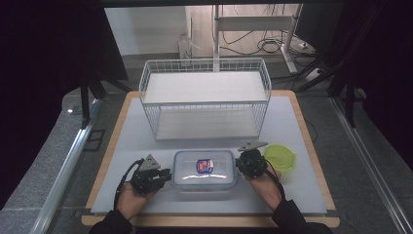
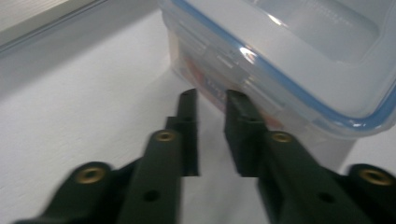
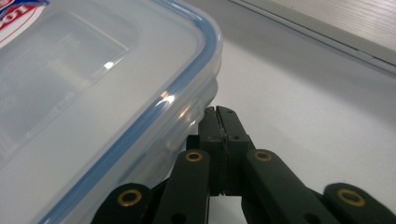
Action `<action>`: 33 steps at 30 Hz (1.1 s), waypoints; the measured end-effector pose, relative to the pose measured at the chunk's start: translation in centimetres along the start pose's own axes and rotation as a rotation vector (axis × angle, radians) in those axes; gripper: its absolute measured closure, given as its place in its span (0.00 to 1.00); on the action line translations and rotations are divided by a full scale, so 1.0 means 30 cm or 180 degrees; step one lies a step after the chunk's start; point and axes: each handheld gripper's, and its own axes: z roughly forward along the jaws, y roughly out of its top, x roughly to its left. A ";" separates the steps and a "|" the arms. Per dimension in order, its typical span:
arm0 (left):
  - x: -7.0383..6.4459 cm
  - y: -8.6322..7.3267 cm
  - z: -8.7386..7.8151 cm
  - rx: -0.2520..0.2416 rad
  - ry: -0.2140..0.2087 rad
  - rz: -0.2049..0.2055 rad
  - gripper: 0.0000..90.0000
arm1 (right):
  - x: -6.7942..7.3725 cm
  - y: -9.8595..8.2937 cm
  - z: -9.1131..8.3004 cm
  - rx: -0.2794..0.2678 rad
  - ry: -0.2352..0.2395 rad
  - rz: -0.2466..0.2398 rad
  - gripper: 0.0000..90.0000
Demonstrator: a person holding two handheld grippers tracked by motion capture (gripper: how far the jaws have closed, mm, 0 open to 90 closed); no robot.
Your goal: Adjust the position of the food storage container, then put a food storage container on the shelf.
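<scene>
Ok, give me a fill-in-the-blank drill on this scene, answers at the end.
1. The clear box has a lid edged in ____.
2. The right gripper has its jaws pressed ____.
3. Right of the box lies a round ____ lid.
4. Behind the box stands a white wire ____.

Missing words: blue; together; green; basket

Right gripper [image 3: 221, 112] sitting with jaws pressed together, tips tucking under rim of clear blue-sealed container [image 3: 93, 93], white table [image 3: 303, 102] beyond.

The white table [image 1: 141, 131] carries a wire basket [image 1: 204, 100], clear container [image 1: 204, 170] and green lid [image 1: 280, 157].
</scene>
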 end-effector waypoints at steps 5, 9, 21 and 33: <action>0.013 -0.020 -0.035 -0.0172 0.0252 0.0029 0.50 | 0.008 -0.016 -0.060 -0.0067 -0.0084 -0.0133 0.92; 0.033 -0.043 -0.056 -0.0207 0.0383 0.0031 0.31 | 0.006 -0.046 -0.102 -0.0051 -0.0098 -0.0174 0.80; 0.046 -0.065 -0.071 -0.0304 0.0290 0.0070 0.06 | 0.007 -0.078 -0.190 -0.0320 0.0017 -0.0187 0.35; 0.057 -0.036 -0.084 -0.0398 0.0023 -0.0100 0.04 | 0.003 -0.065 -0.194 -0.0452 0.0262 -0.0236 0.10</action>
